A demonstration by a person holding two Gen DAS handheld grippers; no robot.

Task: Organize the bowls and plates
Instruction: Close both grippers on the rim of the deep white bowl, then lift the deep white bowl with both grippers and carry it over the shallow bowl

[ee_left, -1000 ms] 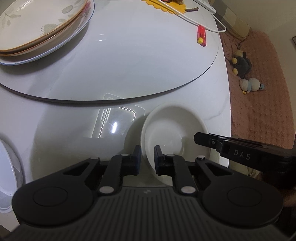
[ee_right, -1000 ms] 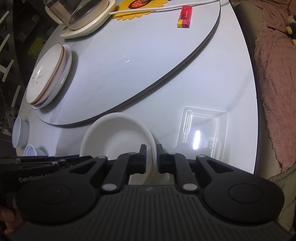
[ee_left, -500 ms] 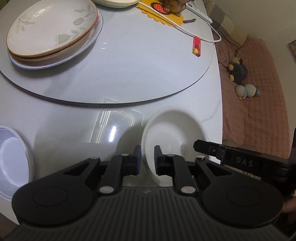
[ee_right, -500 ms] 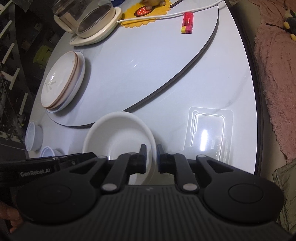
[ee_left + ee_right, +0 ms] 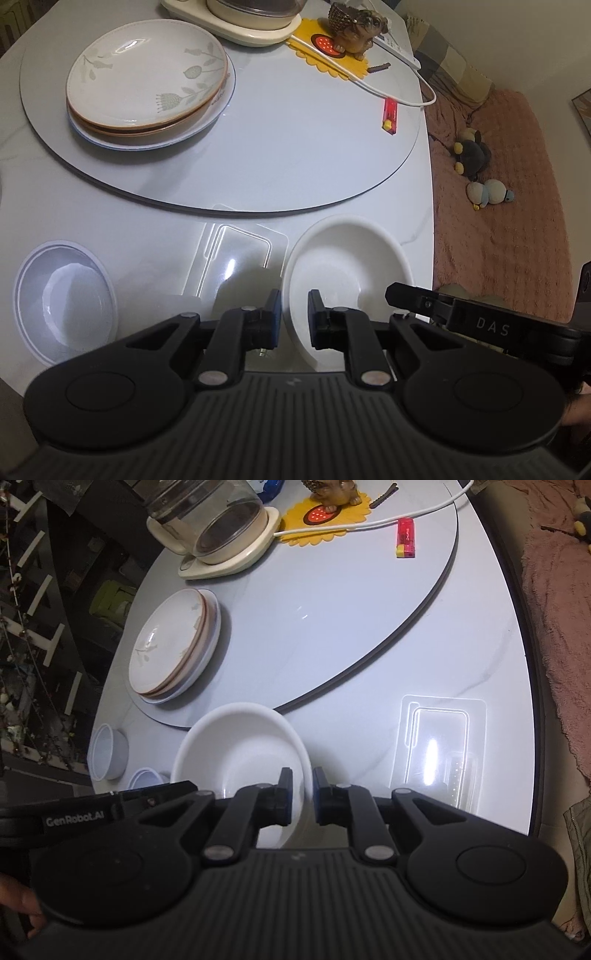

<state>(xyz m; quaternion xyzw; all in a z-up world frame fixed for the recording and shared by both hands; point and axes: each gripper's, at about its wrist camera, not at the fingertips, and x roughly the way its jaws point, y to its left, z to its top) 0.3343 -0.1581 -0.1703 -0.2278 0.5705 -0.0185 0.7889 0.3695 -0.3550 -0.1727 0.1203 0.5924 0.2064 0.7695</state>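
A plain white bowl (image 5: 343,266) hangs above the near edge of the white table, held from both sides. My left gripper (image 5: 295,306) is shut on its left rim. My right gripper (image 5: 302,786) is shut on the opposite rim of the same bowl (image 5: 236,746). A stack of floral plates (image 5: 147,74) rests on the left part of the round turntable (image 5: 295,155). A small blue-rimmed bowl (image 5: 62,299) sits on the table to the left of the held bowl. In the right wrist view two small bowls (image 5: 109,751) stand by the table's left edge.
A clear plastic tray (image 5: 240,254) lies on the table beside the held bowl. At the back of the turntable are a glass kettle on its base (image 5: 218,528), a yellow mat with a figurine (image 5: 354,33), a white cable and a red lighter (image 5: 390,114). Pink bedding (image 5: 498,192) lies past the table's right edge.
Both grippers have risen with the white bowl held between them. The table has dropped away below, so the plate stack, the kettle and the small bowls have come into view.
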